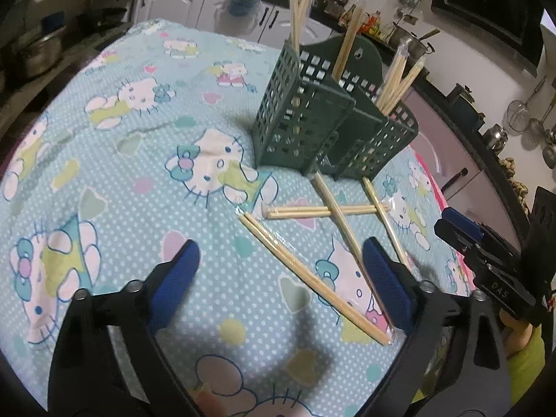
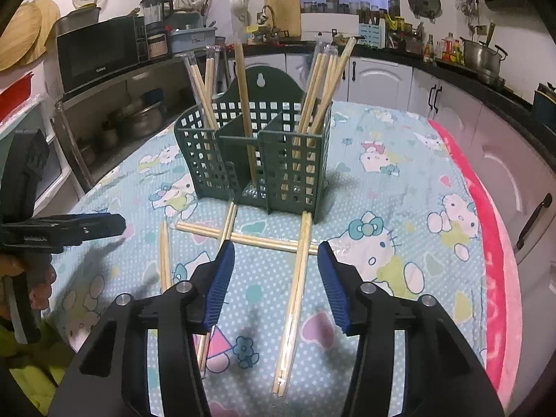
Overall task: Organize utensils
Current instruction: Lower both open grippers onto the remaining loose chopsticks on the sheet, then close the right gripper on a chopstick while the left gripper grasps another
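Note:
A dark green perforated utensil holder (image 1: 312, 121) (image 2: 257, 153) stands on the table with wrapped chopstick pairs upright in its three compartments. Several wrapped chopstick pairs lie crossed on the cloth in front of it (image 1: 312, 271) (image 2: 295, 285). My left gripper (image 1: 281, 278) is open and empty, above one lying pair. My right gripper (image 2: 276, 278) is open and empty, with a lying pair between its fingers below. The right gripper also shows in the left wrist view (image 1: 458, 229), and the left gripper in the right wrist view (image 2: 118, 226).
A light blue Hello Kitty cloth (image 1: 139, 180) (image 2: 399, 187) covers the table, with a pink edge (image 2: 493, 278) on the right. Kitchen counters, cabinets, pots (image 2: 481, 54) and a microwave (image 2: 97, 55) surround the table.

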